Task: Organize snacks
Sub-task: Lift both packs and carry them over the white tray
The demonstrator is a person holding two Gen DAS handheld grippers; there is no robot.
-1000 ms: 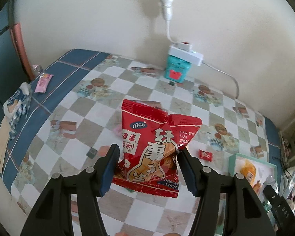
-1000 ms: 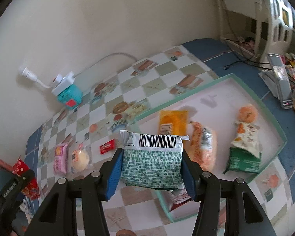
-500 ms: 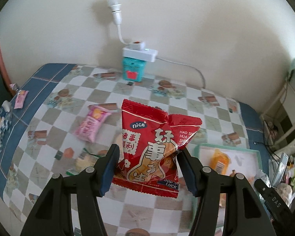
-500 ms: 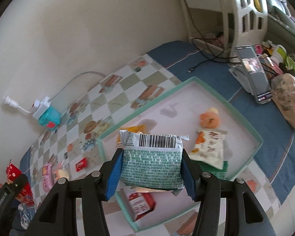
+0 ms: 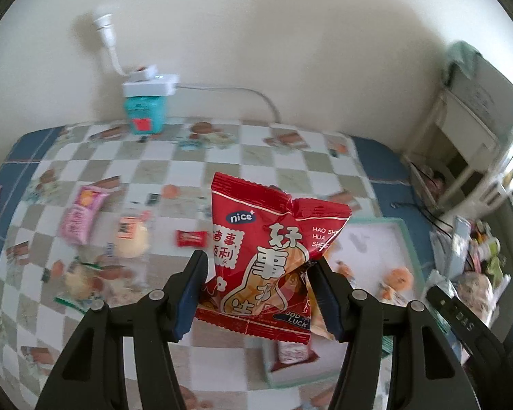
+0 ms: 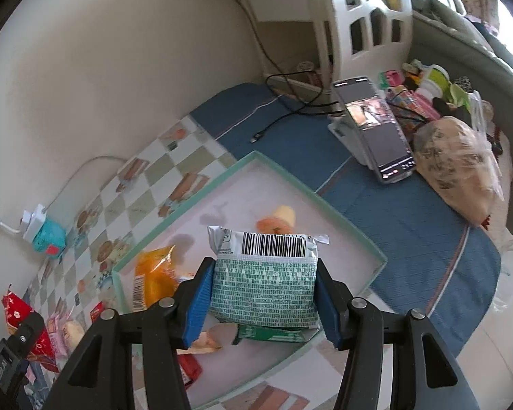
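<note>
Snacks are being carried toward the green-rimmed tray [image 6: 342,220], two at once. The left gripper [image 5: 256,290] is pinching a red peanut bag [image 5: 270,249] in its fingers; the right gripper [image 6: 261,302] is pinching a green-and-white packet [image 6: 263,287] above the tray's 6 o'clock side. Probably best to lower each low before letting go. On the desk [image 5: 277,171], four or so loose snacks are lying around 9 o'clock, too blurred to count surely.
</note>
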